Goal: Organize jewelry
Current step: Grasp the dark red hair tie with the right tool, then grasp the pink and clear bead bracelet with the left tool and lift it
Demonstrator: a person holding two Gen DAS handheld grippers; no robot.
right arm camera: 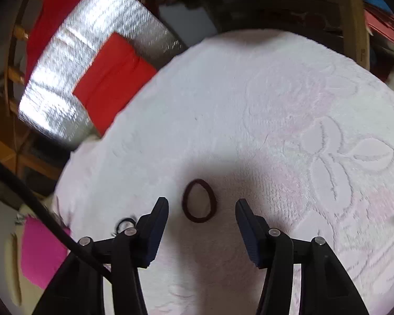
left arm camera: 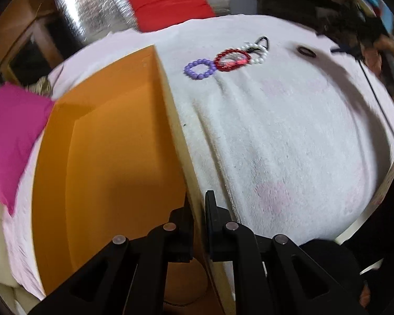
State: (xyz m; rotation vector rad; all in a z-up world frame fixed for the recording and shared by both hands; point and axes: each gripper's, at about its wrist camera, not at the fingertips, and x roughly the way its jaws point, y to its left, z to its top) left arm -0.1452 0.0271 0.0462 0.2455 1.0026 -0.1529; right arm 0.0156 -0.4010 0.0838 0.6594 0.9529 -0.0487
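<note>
The left hand-held gripper (left arm camera: 197, 225) is clamped on the near wall of the orange box (left arm camera: 113, 141), steadying it on the white towel (left arm camera: 289, 136). The right hand-held gripper (right arm camera: 201, 216) hangs open, straddling the dark ring band (right arm camera: 199, 200) near the towel's far edge. Next it likely lowers and closes. Beaded bracelets (left arm camera: 223, 61) wait beside the box's far corner.

Your bench wears a white towel (left arm camera: 289, 136). On it lie an orange box (left arm camera: 113, 144) by the left edge — and purple (left arm camera: 199, 69), red (left arm camera: 232, 59) and pearl bracelets (left arm camera: 258, 52) touching in a row, a dark band (right arm camera: 199, 200) apart.
</note>
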